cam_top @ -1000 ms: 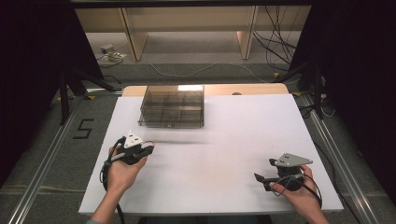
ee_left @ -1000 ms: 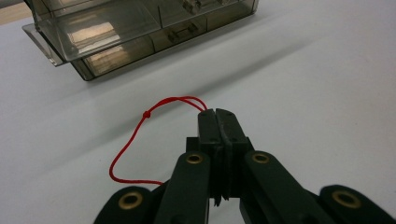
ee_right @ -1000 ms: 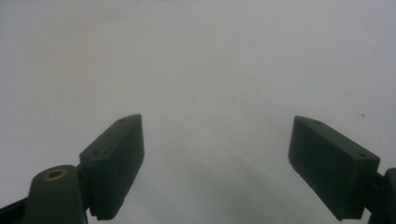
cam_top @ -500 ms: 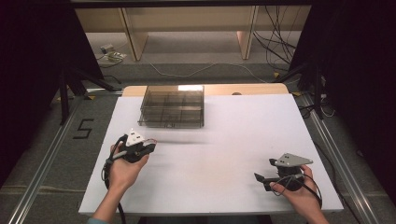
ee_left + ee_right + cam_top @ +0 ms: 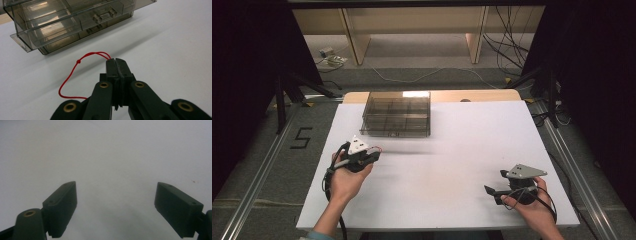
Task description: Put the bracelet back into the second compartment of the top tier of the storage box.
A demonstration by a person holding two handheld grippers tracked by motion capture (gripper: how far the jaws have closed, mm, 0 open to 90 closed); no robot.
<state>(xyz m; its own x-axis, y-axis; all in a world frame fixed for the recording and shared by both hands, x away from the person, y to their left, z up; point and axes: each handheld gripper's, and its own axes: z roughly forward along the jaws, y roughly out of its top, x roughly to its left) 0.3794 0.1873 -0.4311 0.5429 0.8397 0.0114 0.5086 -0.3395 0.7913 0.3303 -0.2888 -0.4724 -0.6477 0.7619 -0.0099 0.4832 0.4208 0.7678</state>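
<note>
Between the closed jaws of the left gripper (image 5: 117,61) a thin red string (image 5: 75,71) is pinched at its doubled end, and the rest loops out to that gripper's left with a small knot partway along. It looks nearly weightless and limp, likely to slip, so the knot or the doubled end seems the safest hold. Just ahead stands a clear plastic drawer box (image 5: 75,22). The left hand is low over the white table (image 5: 462,150), gripper pointing toward the box; the right gripper (image 5: 116,207) rests wide open and empty.
</note>
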